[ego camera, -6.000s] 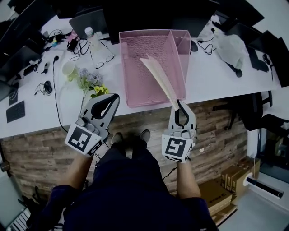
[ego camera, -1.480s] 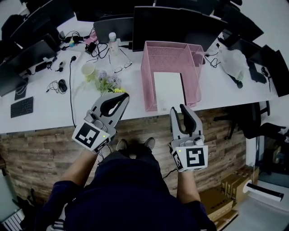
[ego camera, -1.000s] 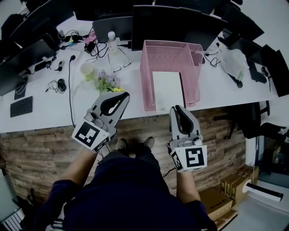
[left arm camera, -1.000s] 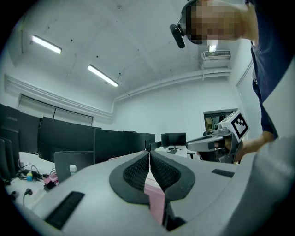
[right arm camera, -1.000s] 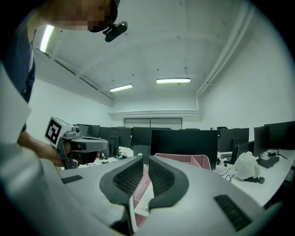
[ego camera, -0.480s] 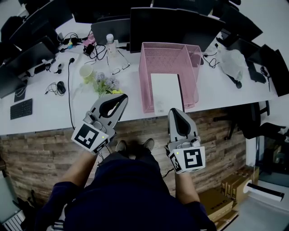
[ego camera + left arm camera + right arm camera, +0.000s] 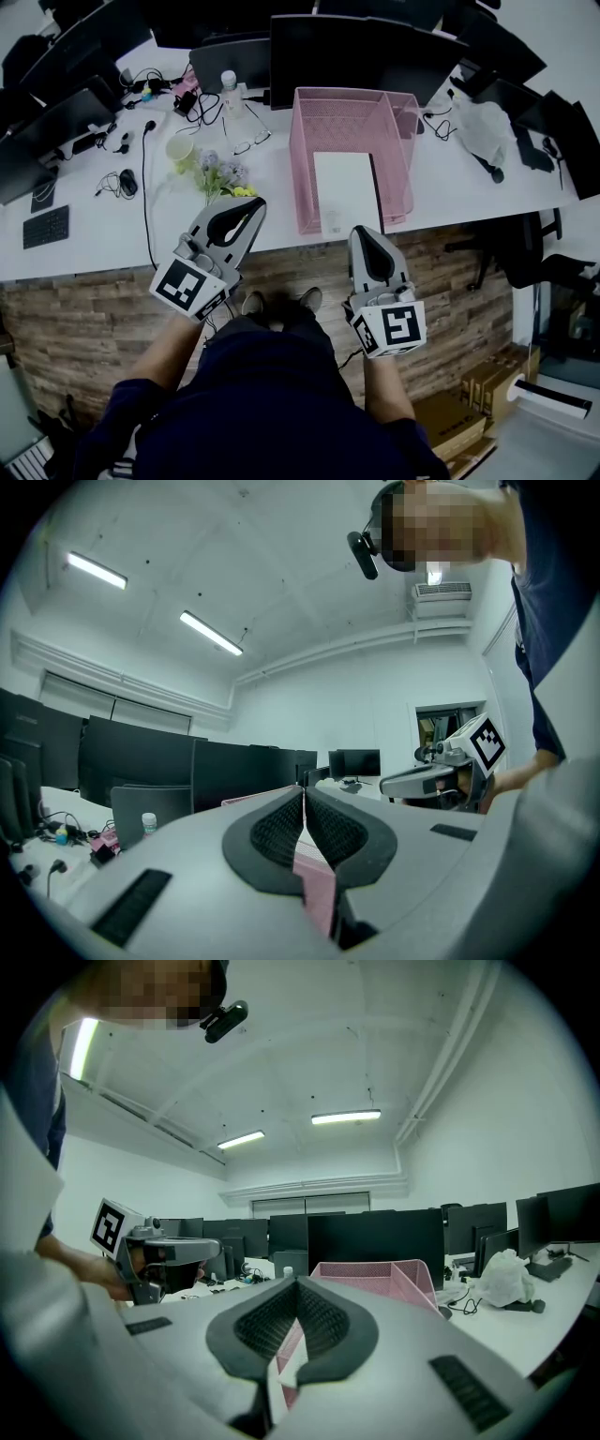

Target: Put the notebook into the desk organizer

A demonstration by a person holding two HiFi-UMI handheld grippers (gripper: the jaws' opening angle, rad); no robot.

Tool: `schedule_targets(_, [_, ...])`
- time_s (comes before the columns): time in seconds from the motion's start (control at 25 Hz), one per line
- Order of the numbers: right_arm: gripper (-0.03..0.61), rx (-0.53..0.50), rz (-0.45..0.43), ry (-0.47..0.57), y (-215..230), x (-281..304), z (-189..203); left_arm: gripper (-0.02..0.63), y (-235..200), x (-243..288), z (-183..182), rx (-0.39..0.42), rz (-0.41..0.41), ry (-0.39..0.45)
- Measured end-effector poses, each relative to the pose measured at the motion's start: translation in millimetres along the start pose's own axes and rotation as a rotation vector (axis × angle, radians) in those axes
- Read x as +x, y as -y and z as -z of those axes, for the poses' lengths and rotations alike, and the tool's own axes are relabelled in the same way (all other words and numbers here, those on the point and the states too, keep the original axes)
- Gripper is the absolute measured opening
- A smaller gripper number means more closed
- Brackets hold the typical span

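The pink mesh desk organizer (image 7: 306, 155) stands on the white desk, right of centre. The white notebook (image 7: 346, 190) lies flat inside its large compartment, touched by neither gripper. My left gripper (image 7: 257, 201) hovers at the desk's near edge, left of the organizer, shut and empty. My right gripper (image 7: 359, 232) hangs just in front of the organizer's near wall, also shut and empty. In the left gripper view the left gripper's (image 7: 303, 791) jaws meet with pink mesh (image 7: 312, 883) behind them. In the right gripper view the right gripper's (image 7: 296, 1281) jaws touch, with the organizer (image 7: 380, 1279) beyond.
Dark monitors (image 7: 366, 56) line the desk's far side. Left of the organizer are a cup (image 7: 178, 148), flowers (image 7: 220, 176), a bottle (image 7: 228, 91), glasses and cables. A white bag (image 7: 483, 103) lies at the right, a keyboard (image 7: 45, 225) at the far left.
Six seconds ago the right gripper held the notebook tilted over the organizer; now it lies flat inside. The right jaws, open 1.5 seconds ago, have closed empty. The left gripper stayed put.
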State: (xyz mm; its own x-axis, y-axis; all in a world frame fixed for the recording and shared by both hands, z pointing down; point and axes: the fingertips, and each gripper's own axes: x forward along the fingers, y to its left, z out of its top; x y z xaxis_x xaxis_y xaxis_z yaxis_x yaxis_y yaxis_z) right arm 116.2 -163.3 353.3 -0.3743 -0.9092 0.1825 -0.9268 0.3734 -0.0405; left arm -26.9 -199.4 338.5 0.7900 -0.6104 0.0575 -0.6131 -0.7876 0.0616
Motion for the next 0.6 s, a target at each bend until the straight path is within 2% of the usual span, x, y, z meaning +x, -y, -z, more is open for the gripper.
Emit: schedule_targets(0.6, [0.005,0.004,0.001,-0.012,5.3,2.3,5.4,0.032,-2.9,1.4,0.2,0.001,-0.010,0.002])
